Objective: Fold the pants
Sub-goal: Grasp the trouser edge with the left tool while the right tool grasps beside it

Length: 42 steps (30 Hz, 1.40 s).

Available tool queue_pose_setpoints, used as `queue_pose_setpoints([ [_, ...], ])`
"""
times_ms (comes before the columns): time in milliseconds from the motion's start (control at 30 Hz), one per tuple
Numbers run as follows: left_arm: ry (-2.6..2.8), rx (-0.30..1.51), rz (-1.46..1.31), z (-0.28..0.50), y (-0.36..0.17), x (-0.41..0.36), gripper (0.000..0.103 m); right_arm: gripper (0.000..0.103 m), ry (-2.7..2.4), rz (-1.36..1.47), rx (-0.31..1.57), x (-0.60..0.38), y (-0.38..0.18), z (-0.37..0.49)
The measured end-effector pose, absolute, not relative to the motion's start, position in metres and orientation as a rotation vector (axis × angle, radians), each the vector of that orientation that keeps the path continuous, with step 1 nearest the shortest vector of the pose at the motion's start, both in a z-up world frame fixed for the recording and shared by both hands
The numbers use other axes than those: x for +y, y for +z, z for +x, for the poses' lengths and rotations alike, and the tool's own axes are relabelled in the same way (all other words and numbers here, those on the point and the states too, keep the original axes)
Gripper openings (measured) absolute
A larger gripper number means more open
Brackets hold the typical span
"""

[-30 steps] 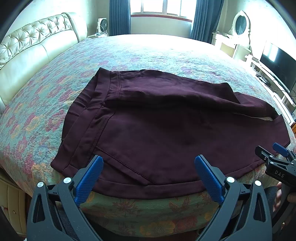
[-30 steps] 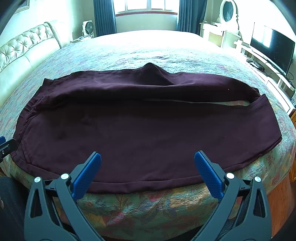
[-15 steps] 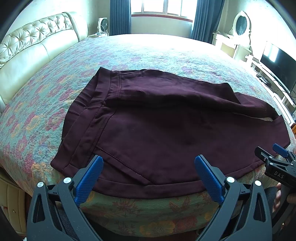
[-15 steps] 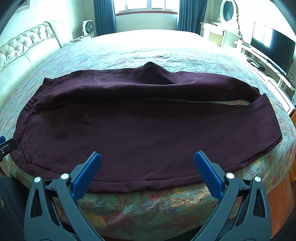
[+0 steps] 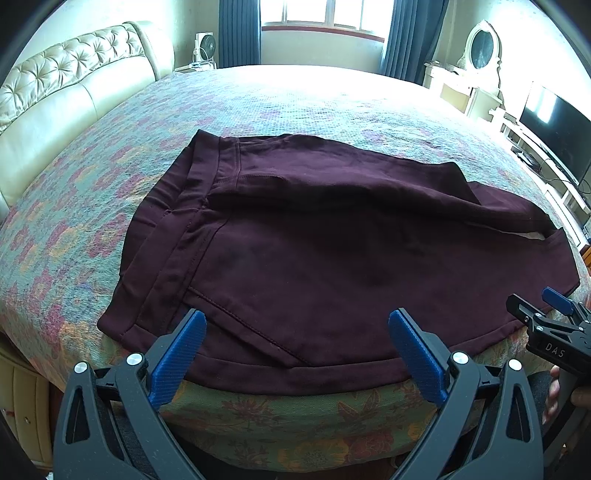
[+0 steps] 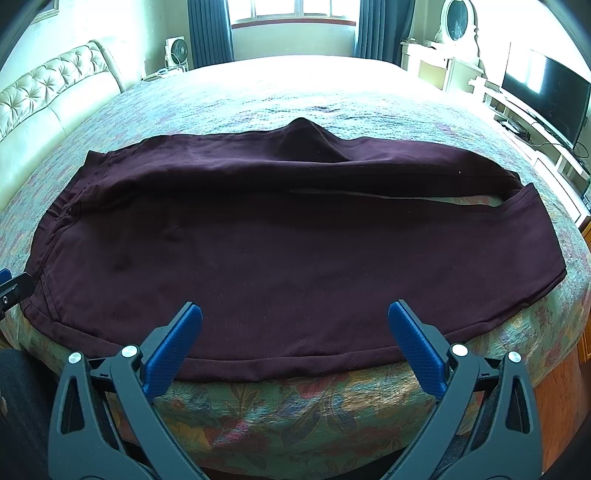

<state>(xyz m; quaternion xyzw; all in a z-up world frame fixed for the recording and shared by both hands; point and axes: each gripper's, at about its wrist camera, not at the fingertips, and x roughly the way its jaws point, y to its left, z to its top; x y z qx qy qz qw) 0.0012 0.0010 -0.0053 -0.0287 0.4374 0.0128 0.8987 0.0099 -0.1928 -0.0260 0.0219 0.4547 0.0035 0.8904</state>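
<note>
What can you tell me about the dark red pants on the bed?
The pants are dark maroon, of a soft matte cloth, and lie flat lengthwise along the near edge of the floral bedspread. The waistband is at the left, the hems at the right. One leg lies partly over the other, with a pale gap between. Neither claw touches them.

pants (image 5: 332, 258): dark maroon, plain
bedspread (image 5: 303, 107): pale teal with pink, red and orange flowers
headboard (image 5: 66, 92): cream, tufted
curtains (image 6: 208, 31): dark blue
left gripper (image 5: 297, 350): black, blue pads
right gripper (image 6: 295, 343): black, blue pads
</note>
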Motion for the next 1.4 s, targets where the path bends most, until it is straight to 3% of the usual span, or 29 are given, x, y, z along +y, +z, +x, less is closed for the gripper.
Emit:
queue_pose_setpoints([
  [333,-0.075,0.93,-0.06,0.013,-0.001,0.016,0.099,0.101,0.181,0.108,1.014,-0.199,-0.019,0.027],
  [600,-0.269,0.85,-0.029,0.111,0.04,0.124,0.099,0.101,0.461,-0.007,0.816,-0.216,0.038,0.125],
  [833,-0.346,1.033,-0.135,0.229,-0.024,0.196,0.099,0.101,0.584,-0.144,0.978,-0.203,-0.002,0.26],
  [1067,-0.391,1.129,-0.207,0.292,-0.066,0.216,0.098,0.101,0.695,-0.233,1.153,-0.187,-0.051,0.308],
  [1100,-0.418,1.13,-0.22,0.293,-0.067,0.214,0.096,0.098,0.716,-0.235,1.182,-0.185,-0.055,0.309],
  [1133,-0.451,1.142,-0.223,0.294,-0.07,0.209,0.09,0.077,0.762,-0.225,1.236,-0.183,-0.062,0.31],
  [1167,-0.462,1.164,-0.211,0.294,-0.072,0.205,0.049,0.059,0.79,-0.215,1.279,-0.181,-0.067,0.31],
  [1200,-0.448,1.18,-0.193,0.297,-0.075,0.203,0.035,0.04,0.767,-0.231,1.292,-0.179,-0.069,0.309],
  [1233,-0.437,1.187,-0.194,0.299,-0.077,0.202,0.029,0.02,0.757,-0.232,1.287,-0.179,-0.067,0.308],
  [1267,-0.461,1.186,-0.215,0.298,-0.074,0.201,0.013,0.004,0.776,-0.2,1.296,-0.18,-0.063,0.308],
  [1400,-0.481,1.108,-0.199,0.282,-0.039,0.208,0.012,0.004,0.711,-0.249,1.161,-0.179,-0.025,0.286],
])
